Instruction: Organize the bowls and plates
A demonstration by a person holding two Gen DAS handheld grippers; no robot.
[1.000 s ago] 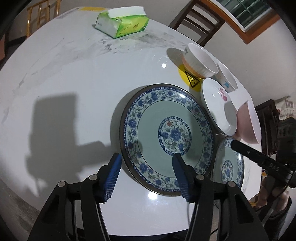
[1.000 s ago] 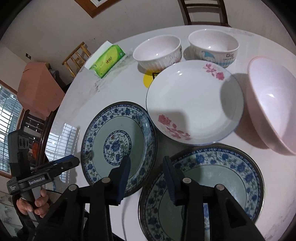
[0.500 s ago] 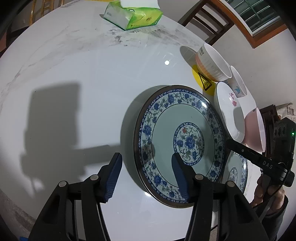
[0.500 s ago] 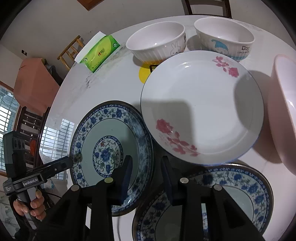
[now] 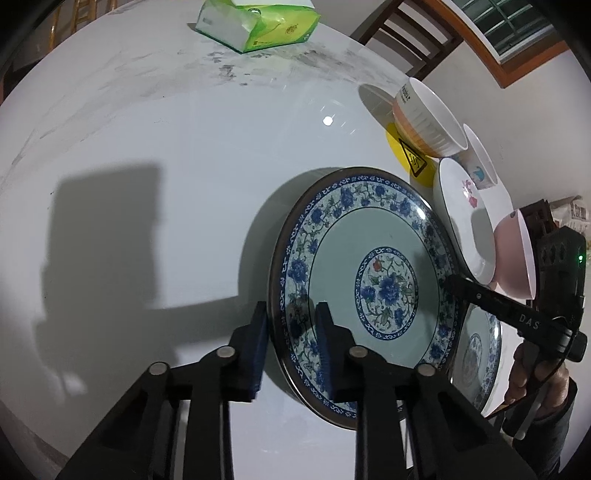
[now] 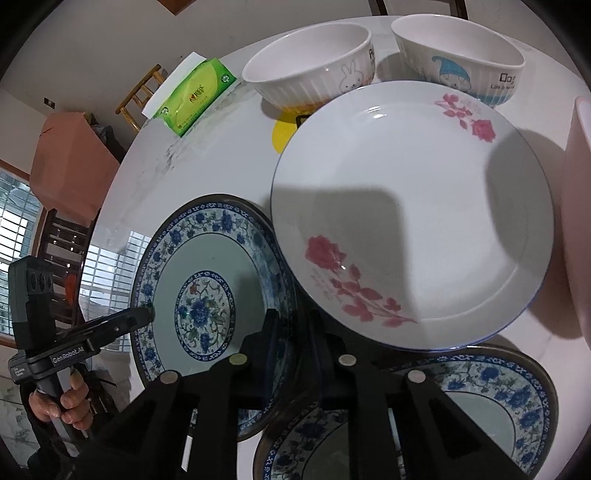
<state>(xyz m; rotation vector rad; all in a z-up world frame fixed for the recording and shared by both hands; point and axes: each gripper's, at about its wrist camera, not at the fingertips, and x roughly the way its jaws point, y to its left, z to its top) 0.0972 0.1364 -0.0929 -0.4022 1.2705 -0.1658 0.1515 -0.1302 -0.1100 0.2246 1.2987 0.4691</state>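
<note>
A blue-and-white floral plate (image 5: 369, 280) lies on the round white table (image 5: 166, 147). My left gripper (image 5: 291, 343) is shut on its left rim. My right gripper (image 6: 291, 343) is shut on the same plate's (image 6: 199, 291) right rim. A second blue-and-white plate (image 6: 480, 398) lies beside it, partly under my right gripper. A white plate with pink roses (image 6: 413, 210) lies behind, with a rabbit bowl (image 6: 310, 66), a blue-print bowl (image 6: 458, 51) and a pink bowl (image 6: 580, 221) around it.
A green tissue pack (image 5: 255, 22) lies at the table's far side. A yellow warning sticker (image 5: 410, 158) sits under the rabbit bowl. Wooden chairs (image 5: 410, 33) stand behind the table. The table's left half is bare in the left wrist view.
Both grippers moved in to the blue-and-white plate and closed on its opposite rims. Before, both were open and short of it.
</note>
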